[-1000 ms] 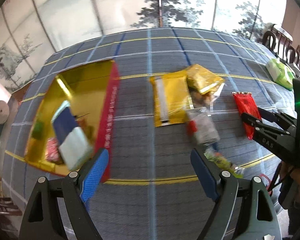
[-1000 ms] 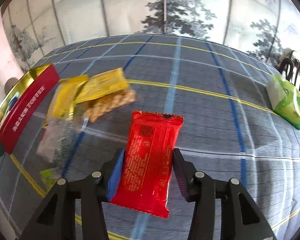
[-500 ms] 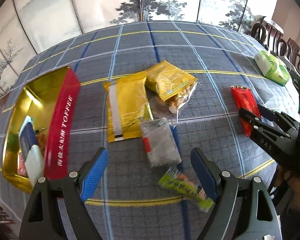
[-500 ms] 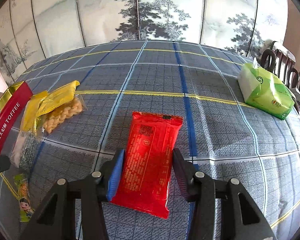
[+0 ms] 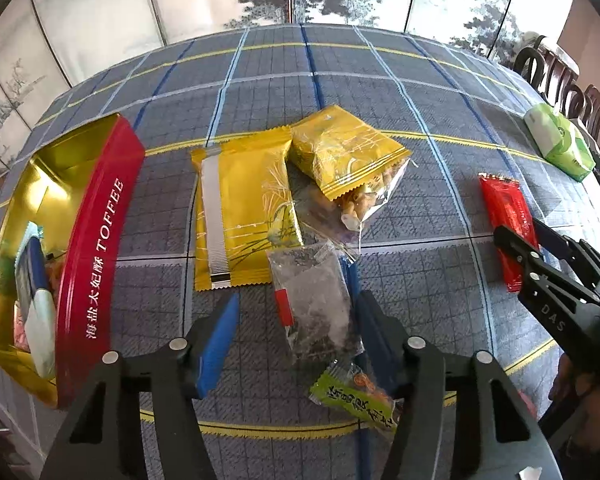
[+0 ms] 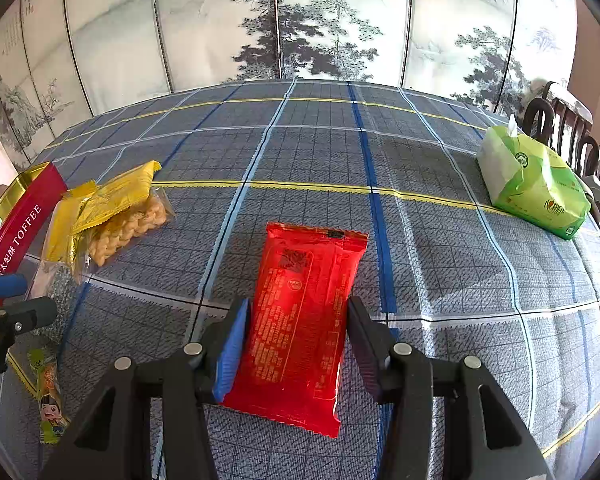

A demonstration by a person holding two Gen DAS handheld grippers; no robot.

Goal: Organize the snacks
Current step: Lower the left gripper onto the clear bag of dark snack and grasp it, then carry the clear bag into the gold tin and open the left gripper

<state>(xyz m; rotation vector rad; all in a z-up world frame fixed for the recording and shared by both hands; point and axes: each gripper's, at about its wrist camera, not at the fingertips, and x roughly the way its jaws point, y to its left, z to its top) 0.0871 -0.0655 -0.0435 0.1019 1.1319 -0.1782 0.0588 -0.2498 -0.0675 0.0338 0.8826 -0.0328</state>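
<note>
Red foil packet [image 6: 306,316] lies flat on the surface [image 6: 440,280], low centre of the right wrist frame, long axis running away from the camera. Right hand-held gripper [image 6: 296,338] straddles its near half; both pads sit at the packet's long edges, touching or a hair off, I cannot tell which. No crease shows in the foil, so I judge it not yet squeezed.

Handling, as a judgement: light, thin, glossy film, likely slippery; soft contents may crush. Best hold is across the narrow width near mid-length, or on the crimped end seam, with gentle closing.

Left hand-held gripper [image 5: 296,340] is wide open and holds nothing; the clear packet [image 5: 312,300] of dark bits lies between its fingers, lower centre of the left frame. Limp film, likely to sag; pinch it across the middle.

Green packet [image 5: 352,396] sits just below it. Two yellow packets [image 5: 244,204] overlap in mid frame. Toffee tin [image 5: 96,256], left edge, already holds a few items.
</note>
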